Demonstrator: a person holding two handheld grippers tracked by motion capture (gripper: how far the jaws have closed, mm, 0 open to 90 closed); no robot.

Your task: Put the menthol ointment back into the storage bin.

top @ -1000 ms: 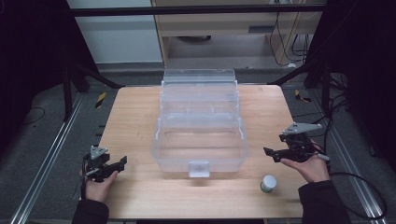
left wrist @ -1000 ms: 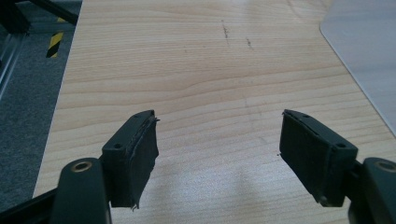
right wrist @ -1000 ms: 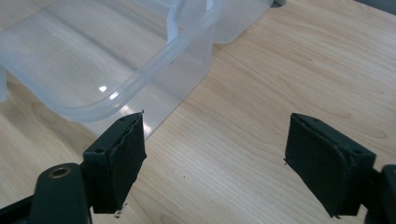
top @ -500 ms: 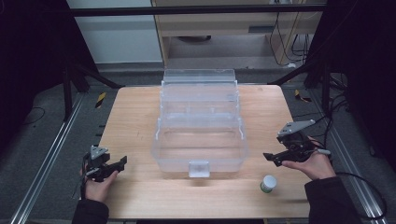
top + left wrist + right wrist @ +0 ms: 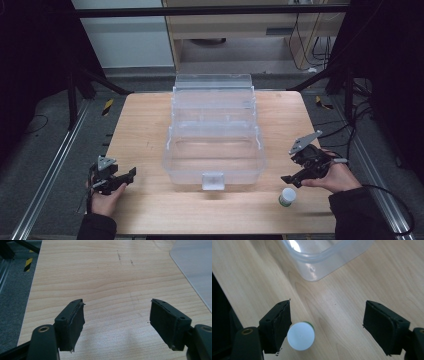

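While my left tongs (image 5: 116, 178) are resting low over the counter (image 5: 145, 120) at its left side, they are standing wide open with nothing between them, so little can go wrong there. I am only watching that they are not bumping the clear box (image 5: 214, 150) in the middle, which is sitting open with its lid tipped back.

Over on the right, my right tongs (image 5: 296, 176) are hanging above the small bottle (image 5: 286, 196) with the white cap. That bottle is standing upright on the counter, near the front right corner of the box but not touching it. The jaws have just been closing a little, yet they are open and gripping nothing. In the right gripper view the bottle (image 5: 301, 335) is sitting right beside one jaw, not in the middle. I am thinking that if I am closing like this, that jaw could be knocking the bottle over and sending it rolling off the edge.
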